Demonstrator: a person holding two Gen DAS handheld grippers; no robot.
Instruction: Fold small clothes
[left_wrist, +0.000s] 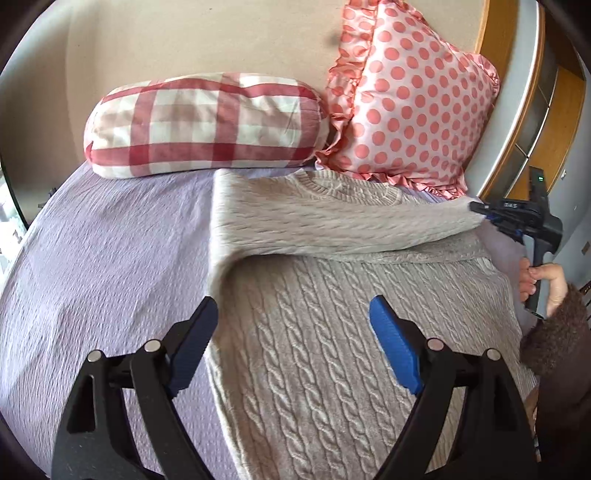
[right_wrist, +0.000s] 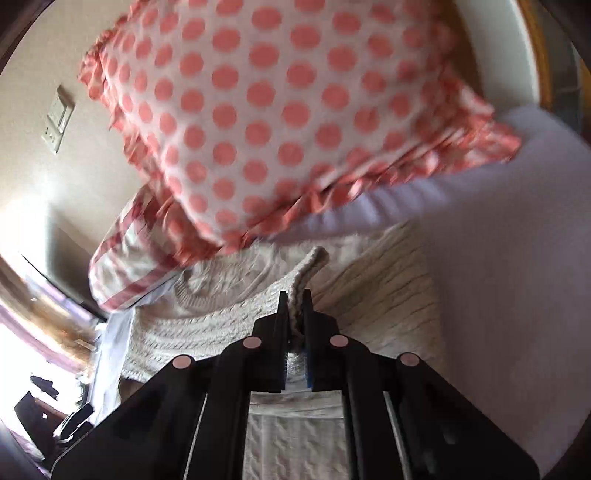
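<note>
A grey cable-knit sweater (left_wrist: 325, 325) lies flat on the lilac bedspread (left_wrist: 103, 258), neck toward the pillows. One sleeve (left_wrist: 332, 225) is drawn across the chest to the right. My right gripper (left_wrist: 480, 210) is shut on that sleeve's cuff at the sweater's right edge; in the right wrist view the cuff (right_wrist: 306, 273) sticks out between the closed fingers of the gripper (right_wrist: 294, 295). My left gripper (left_wrist: 295, 314) is open and empty, hovering over the sweater's lower body near its left edge.
A red-and-white checked bolster (left_wrist: 203, 125) and a pink polka-dot ruffled cushion (left_wrist: 413, 96) lean on the beige wall behind the sweater. The cushion (right_wrist: 288, 110) looms close above the right gripper. Wooden and grey furniture (left_wrist: 535, 122) stands right of the bed.
</note>
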